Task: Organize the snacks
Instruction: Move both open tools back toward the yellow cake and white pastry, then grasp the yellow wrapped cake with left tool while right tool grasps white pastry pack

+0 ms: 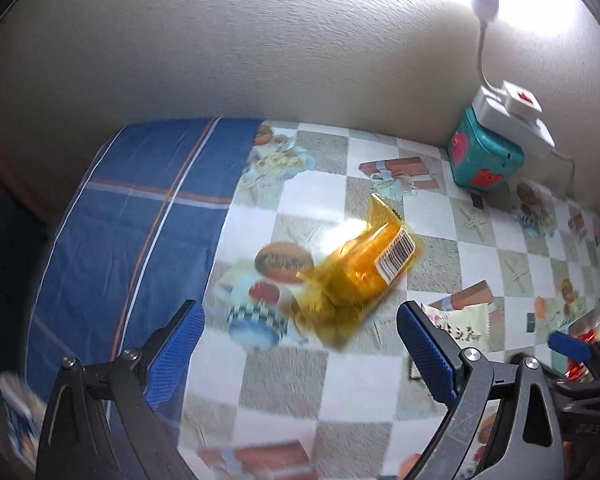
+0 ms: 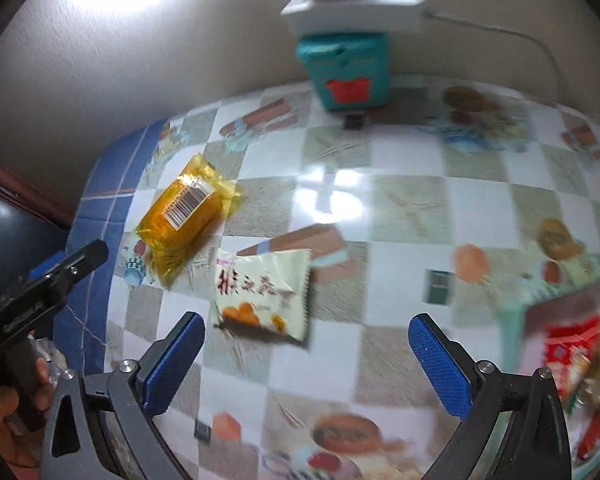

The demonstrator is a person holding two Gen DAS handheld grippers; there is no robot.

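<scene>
A yellow snack packet [image 1: 360, 272] with a barcode lies on the checked tablecloth, just beyond my open, empty left gripper [image 1: 300, 350]. It also shows in the right wrist view [image 2: 184, 216] at the left. A white snack packet [image 2: 264, 296] with red characters lies just ahead of my open, empty right gripper [image 2: 308, 364], nearer its left finger; in the left wrist view its edge [image 1: 460, 322] peeks out behind the right finger. A container of red-wrapped snacks [image 2: 572, 356] sits at the right edge, blurred.
A teal box [image 1: 484, 156] with a white power strip [image 1: 512, 116] on top stands against the wall; it also shows in the right wrist view [image 2: 348, 72]. A blue striped cloth [image 1: 132, 220] covers the table's left end. The left gripper [image 2: 52, 276] shows at the right view's left.
</scene>
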